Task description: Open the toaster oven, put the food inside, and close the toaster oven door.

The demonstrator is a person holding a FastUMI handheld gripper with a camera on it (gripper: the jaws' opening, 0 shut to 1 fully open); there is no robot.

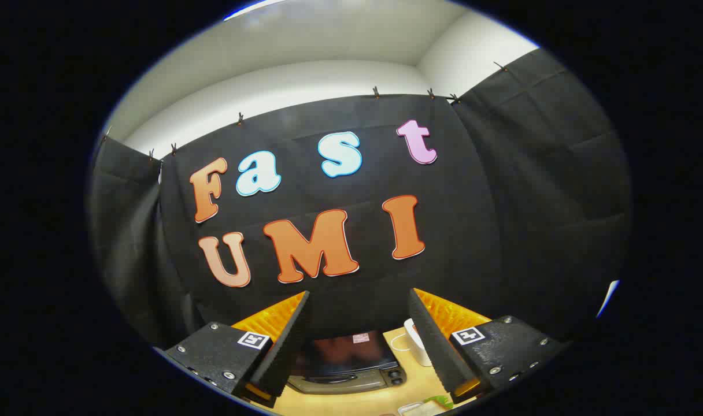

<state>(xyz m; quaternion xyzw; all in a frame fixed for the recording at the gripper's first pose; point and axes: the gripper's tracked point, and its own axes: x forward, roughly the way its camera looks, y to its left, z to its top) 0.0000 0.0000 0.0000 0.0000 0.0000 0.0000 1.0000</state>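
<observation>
A: Where's the oven?
B: The dark glass-fronted toaster oven [347, 361] sits on the tan wooden table [351, 401], low between the fingers — door apparently shut.
A: And the gripper [360, 303]?
B: Fingers apart, empty — every step looks undone.

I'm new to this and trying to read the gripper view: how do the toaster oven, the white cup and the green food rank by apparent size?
1. Toaster oven, seen between the open gripper fingers.
2. White cup, partly hidden by a finger.
3. Green food, mostly cut off, so unsure.
</observation>
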